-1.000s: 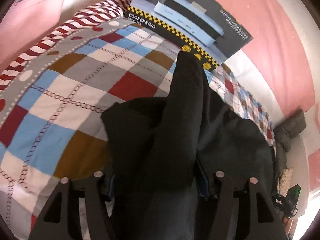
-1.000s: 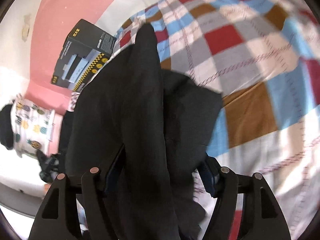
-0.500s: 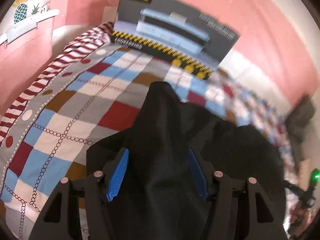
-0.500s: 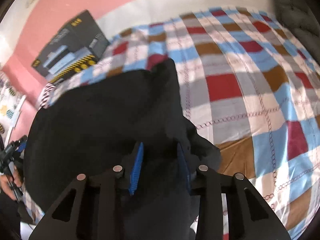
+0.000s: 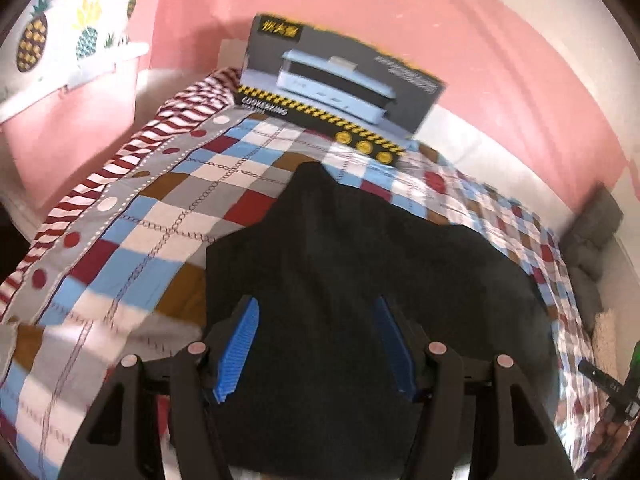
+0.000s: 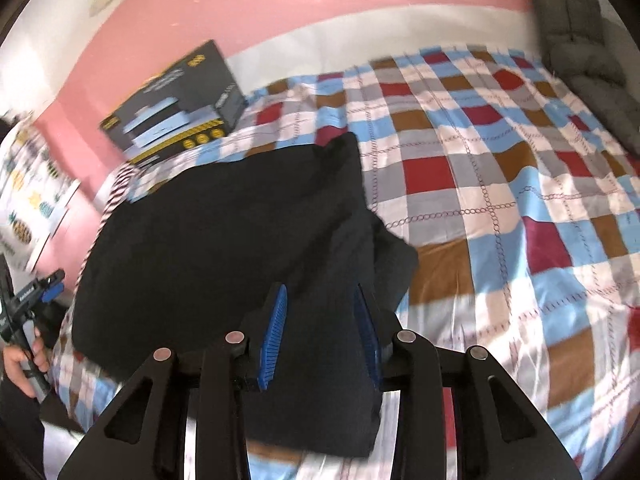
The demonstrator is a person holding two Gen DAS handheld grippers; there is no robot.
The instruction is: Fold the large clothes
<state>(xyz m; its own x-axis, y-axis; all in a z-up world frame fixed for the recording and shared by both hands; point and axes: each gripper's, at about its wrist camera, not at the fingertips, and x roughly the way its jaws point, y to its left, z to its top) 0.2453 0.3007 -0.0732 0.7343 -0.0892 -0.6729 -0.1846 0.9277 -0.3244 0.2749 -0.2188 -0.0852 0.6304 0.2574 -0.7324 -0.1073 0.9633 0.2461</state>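
Both grippers have let the black garment point(image 5: 360, 280) drop onto the checked bedspread point(image 6: 500, 208) and pulled up. The left gripper point(image 5: 316, 344) hangs wide and empty; the right gripper point(image 6: 318, 336) has narrowed, gripping nothing. That fold looks done, probably another one next.

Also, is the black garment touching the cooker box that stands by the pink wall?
Apart. The left wrist view shows a strip of checked quilt lying bare between the far tip of the black garment and the bottom edge of the cooker box.
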